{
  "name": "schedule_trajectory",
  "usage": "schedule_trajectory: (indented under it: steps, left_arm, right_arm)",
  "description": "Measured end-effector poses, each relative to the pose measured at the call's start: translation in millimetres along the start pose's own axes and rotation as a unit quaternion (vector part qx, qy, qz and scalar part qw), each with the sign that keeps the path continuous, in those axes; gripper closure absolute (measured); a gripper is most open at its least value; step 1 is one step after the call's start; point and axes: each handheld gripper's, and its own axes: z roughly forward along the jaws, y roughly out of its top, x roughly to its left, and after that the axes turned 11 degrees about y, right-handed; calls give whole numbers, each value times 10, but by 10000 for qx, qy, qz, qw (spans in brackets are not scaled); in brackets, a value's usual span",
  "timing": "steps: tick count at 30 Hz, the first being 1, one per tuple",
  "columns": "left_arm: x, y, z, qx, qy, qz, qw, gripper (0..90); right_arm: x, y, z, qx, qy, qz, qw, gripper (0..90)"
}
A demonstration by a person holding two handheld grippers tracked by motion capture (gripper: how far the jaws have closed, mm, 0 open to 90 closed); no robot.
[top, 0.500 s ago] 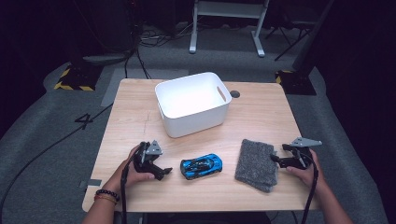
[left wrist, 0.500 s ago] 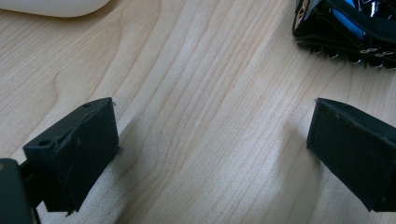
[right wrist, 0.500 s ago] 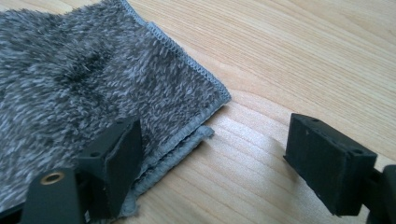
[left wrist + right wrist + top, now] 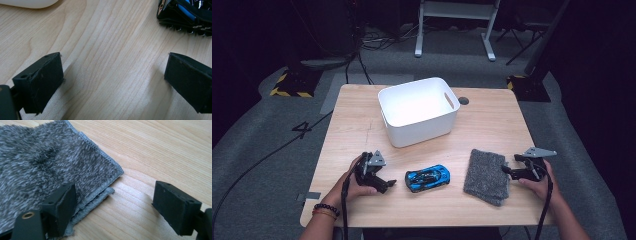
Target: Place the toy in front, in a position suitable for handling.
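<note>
A blue and black toy car (image 4: 427, 177) sits near the table's front edge, between my two grippers. My left gripper (image 4: 386, 184) rests on the wood just left of the car, held in a hand. Its jaws stand open over bare wood (image 4: 113, 67), and the car (image 4: 185, 15) lies apart beyond the right jaw. A folded grey fuzzy cloth (image 4: 484, 175) lies to the right of the car. My right gripper (image 4: 511, 173) is at the cloth's right edge and open (image 4: 116, 197). One jaw hangs over the cloth's hem (image 4: 45, 162), the other over bare table.
A white plastic bin (image 4: 419, 112) with handle slots stands empty behind the car, mid-table; its corner (image 4: 30, 2) appears in the left gripper view. The wooden table (image 4: 492, 125) has bare wood around the bin. Cables and stand legs lie on the dark floor beyond.
</note>
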Motion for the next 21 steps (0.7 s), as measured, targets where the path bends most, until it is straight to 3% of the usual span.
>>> schedule_trajectory:
  steps: [7, 11, 13, 16, 19, 21]
  left_arm:
    - [-2, 3, 0, 13, 8, -8, 10000, 24]
    - [-21, 34, -8, 149, 34, -12, 9999, 28]
    - [-53, 60, -21, 204, -44, 6, 9998, 48]
    - [-98, 97, -41, 138, -270, 82, 9995, 166]
    - [-175, 132, -28, 155, -397, 132, 9990, 160]
    - [-230, 161, -20, 168, -489, 230, 9984, 161]
  right_arm:
    - [2, 25, -39, 75, 84, 14, 9999, 238]
    - [44, 114, -190, -335, 27, 11, 9994, 248]
    - [109, 181, -255, -494, 107, -64, 9987, 252]
    - [294, 269, -249, -425, 340, -433, 9976, 252]
    - [489, 305, -119, -62, 549, -867, 9947, 251]
    - [551, 302, -47, 81, 622, -999, 9930, 251]
